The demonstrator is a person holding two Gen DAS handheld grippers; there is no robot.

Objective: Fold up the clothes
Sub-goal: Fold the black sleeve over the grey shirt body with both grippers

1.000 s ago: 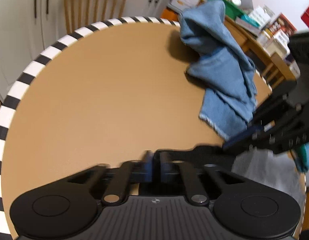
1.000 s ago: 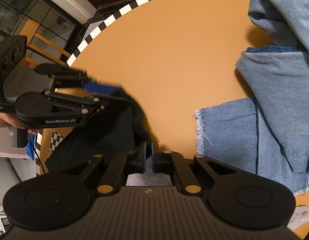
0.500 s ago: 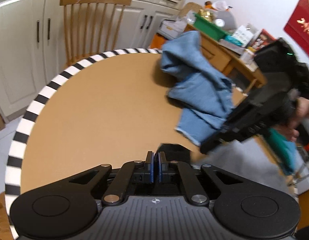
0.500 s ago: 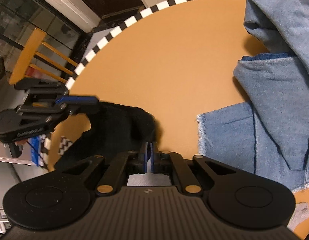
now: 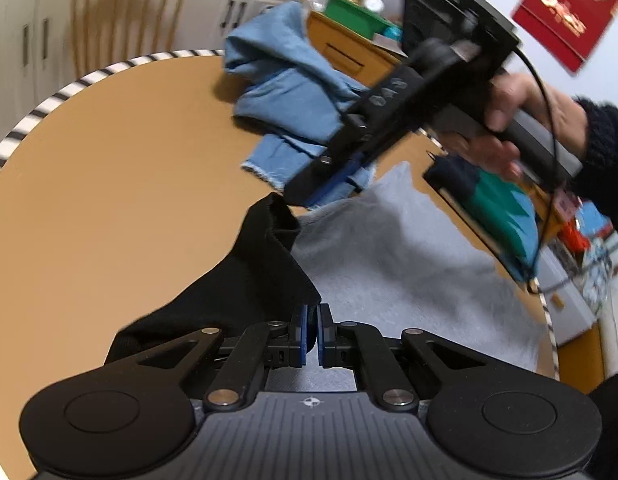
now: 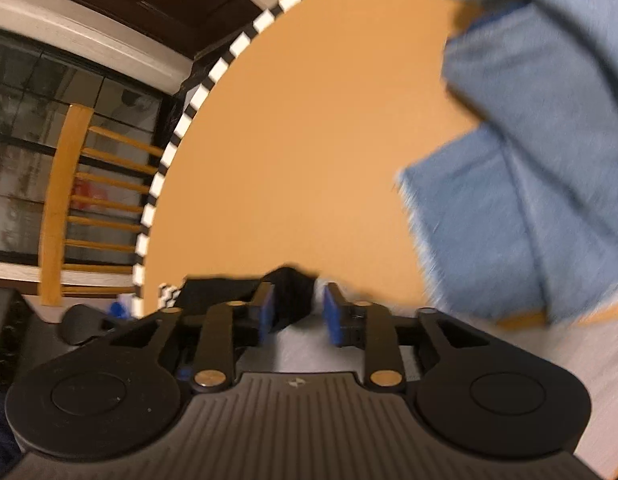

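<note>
Left claw (image 5: 313,334) pinching black garment (image 5: 245,280), right claw (image 6: 297,316) open, round tan table (image 5: 109,160), kitchen possibly behind

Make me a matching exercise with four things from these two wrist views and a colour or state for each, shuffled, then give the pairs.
Things:
1. left tongs
2. right tongs
3. crumpled denim garment
4. flat fleece garment

States:
A. light blue, heaped at the far side of the round tan table
B. grey, spread flat
C. open
D. shut on the black cloth

Pairs: 1-D, 2-C, 3-A, 4-B
</note>
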